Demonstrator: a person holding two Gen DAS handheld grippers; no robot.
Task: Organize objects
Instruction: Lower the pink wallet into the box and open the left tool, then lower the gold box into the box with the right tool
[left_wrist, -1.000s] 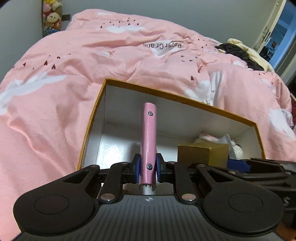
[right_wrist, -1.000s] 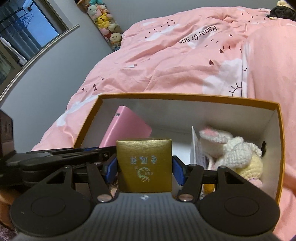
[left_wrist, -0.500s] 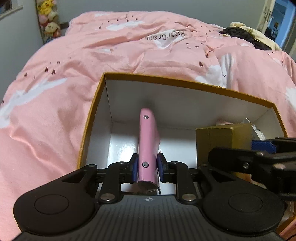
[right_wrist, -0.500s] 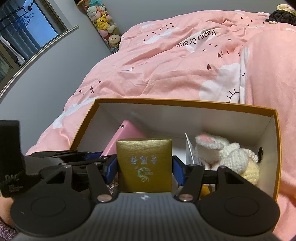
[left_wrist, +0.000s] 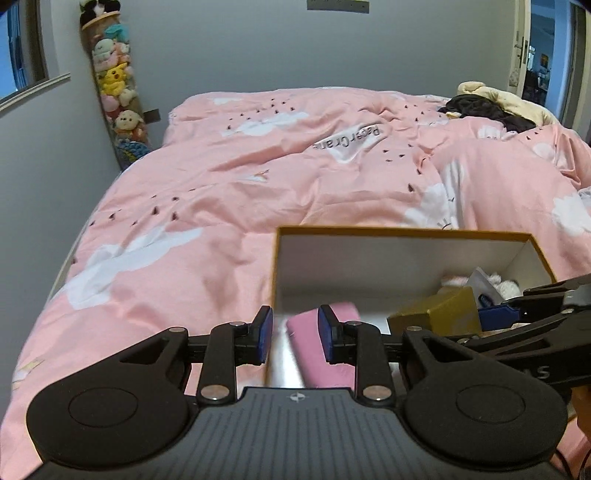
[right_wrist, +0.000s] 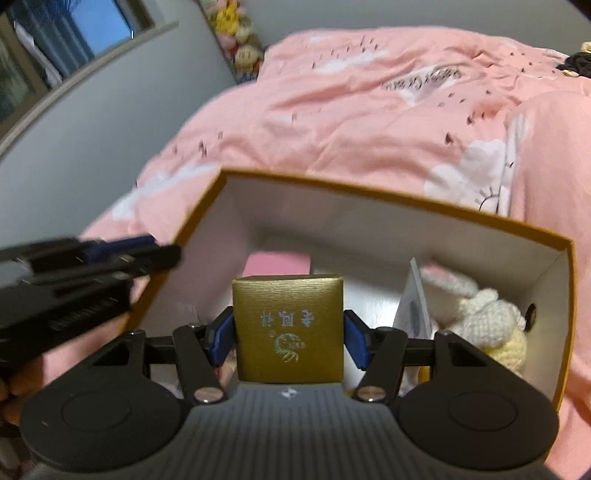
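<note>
An open cardboard box (left_wrist: 402, 232) with a mustard rim and white inside sits on the pink duvet. A pink flat case (left_wrist: 306, 350) lies on its floor at the left end. My left gripper (left_wrist: 294, 334) hovers above it. Its jaws are opening and the blue pads stand clear of the case. My right gripper (right_wrist: 289, 336) is shut on a small gold box (right_wrist: 289, 328) and holds it over the cardboard box (right_wrist: 369, 192), in front of the pink case (right_wrist: 277, 264). The left gripper (right_wrist: 110, 251) shows blurred at the left.
A knitted white and yellow bunny (right_wrist: 487, 314) and a white card (right_wrist: 413, 302) fill the box's right end. The pink duvet (left_wrist: 258, 184) spreads all around. Stacked plush toys (left_wrist: 118, 96) stand in the far left corner. Dark clothes (left_wrist: 480, 107) lie at the far right.
My left gripper let go of the pink case, which now lies flat in the box, and it rose and drew back. The right gripper kept its hold on the gold box and shifted a little.
</note>
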